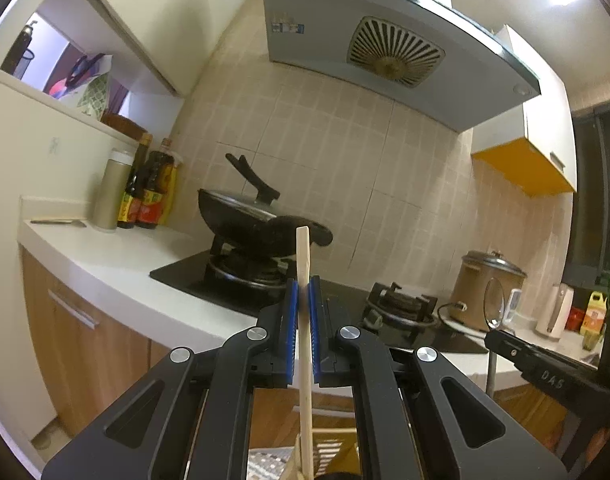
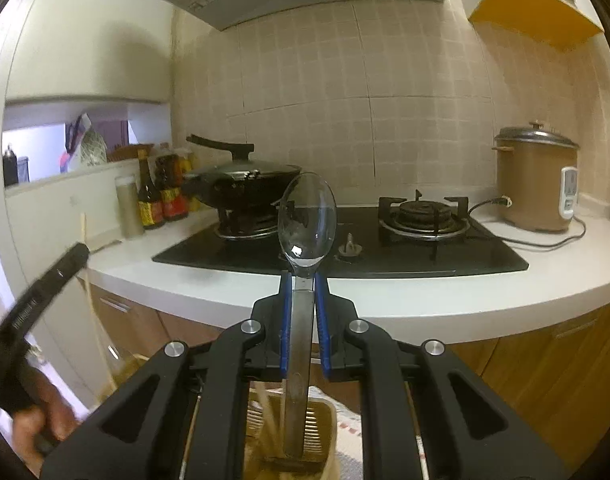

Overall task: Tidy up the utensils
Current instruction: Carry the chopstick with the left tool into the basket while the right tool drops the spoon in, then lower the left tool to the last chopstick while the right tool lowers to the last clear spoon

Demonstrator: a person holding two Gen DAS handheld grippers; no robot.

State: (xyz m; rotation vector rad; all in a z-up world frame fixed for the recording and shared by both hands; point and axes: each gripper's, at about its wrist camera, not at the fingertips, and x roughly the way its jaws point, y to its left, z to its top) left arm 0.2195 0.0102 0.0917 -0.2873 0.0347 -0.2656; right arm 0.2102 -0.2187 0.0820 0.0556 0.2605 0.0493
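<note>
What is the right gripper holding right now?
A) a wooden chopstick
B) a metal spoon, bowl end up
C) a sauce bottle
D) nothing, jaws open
B: the right gripper is clamped on the handle of a metal spoon, whose bowl stands above the blue pads.

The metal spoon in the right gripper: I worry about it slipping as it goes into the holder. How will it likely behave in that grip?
The spoon looks polished and smooth, so it may slide between the pads of the right gripper. It is clamped at the neck with the long handle hanging below, so it could swing. It looks stiff and should not bend.
</note>
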